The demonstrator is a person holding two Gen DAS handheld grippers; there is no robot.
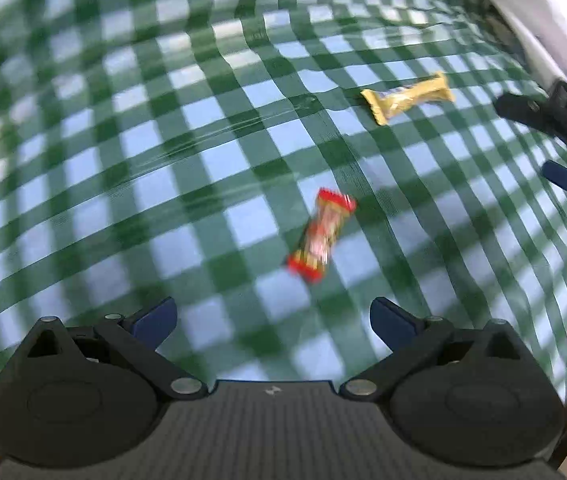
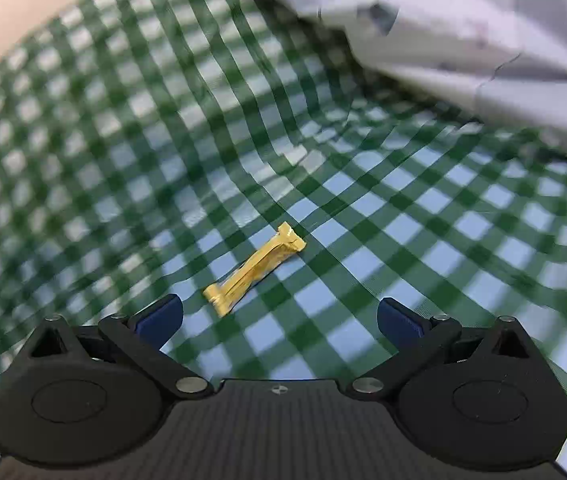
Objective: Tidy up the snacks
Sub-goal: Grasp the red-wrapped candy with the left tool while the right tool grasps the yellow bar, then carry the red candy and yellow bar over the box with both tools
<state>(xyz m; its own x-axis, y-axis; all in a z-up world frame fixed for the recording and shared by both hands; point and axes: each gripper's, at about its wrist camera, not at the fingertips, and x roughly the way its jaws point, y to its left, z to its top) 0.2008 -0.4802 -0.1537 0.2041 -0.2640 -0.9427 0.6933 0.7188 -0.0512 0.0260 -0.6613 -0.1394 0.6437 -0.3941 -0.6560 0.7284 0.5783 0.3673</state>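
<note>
Right wrist: yellow, crinkled snack wrapper (image 2: 254, 268).

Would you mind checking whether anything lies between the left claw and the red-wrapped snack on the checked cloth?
Nothing visible does. The left claw is open, and only bare green-checked tablecloth lies between it and the red-wrapped snack. The yellow-wrapped snack lies farther off, beyond the red one.
</note>
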